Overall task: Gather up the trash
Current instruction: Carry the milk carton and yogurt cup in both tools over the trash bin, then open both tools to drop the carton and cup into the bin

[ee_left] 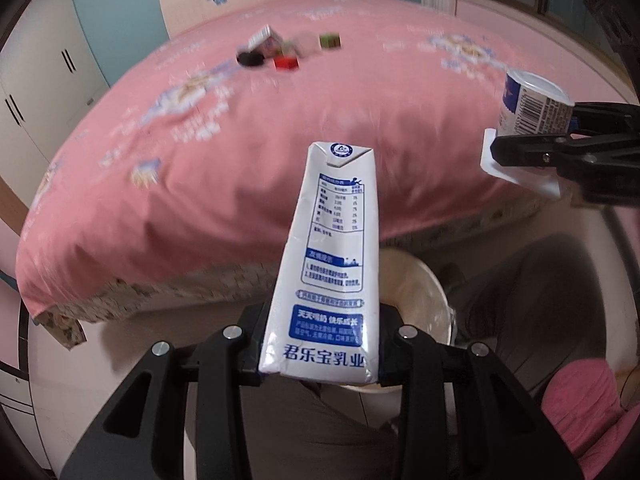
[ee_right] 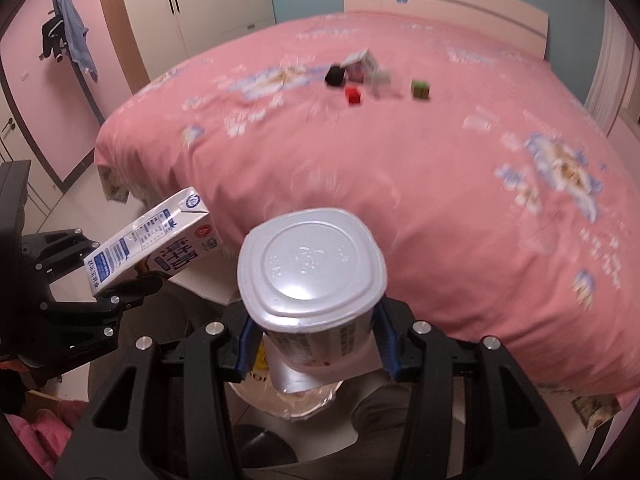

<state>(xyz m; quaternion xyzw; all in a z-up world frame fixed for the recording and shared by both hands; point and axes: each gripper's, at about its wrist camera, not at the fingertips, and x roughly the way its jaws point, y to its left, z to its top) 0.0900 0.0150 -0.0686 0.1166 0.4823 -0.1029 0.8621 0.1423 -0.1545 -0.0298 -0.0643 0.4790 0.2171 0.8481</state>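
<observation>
My left gripper is shut on a white and blue milk carton, which sticks out along the fingers above a white bin on the floor. The right wrist view shows the same carton at the left, held in the left gripper. A white yoghurt cup sits upside down between the blue pads of my right gripper, which is shut on it, with the bin just below. In the left wrist view the cup and the right gripper appear at the right edge.
A bed with a pink cover fills the background. On it lie a small carton, a black item, a red block and a green block. White wardrobes stand to the left. A pink slipper is on the floor.
</observation>
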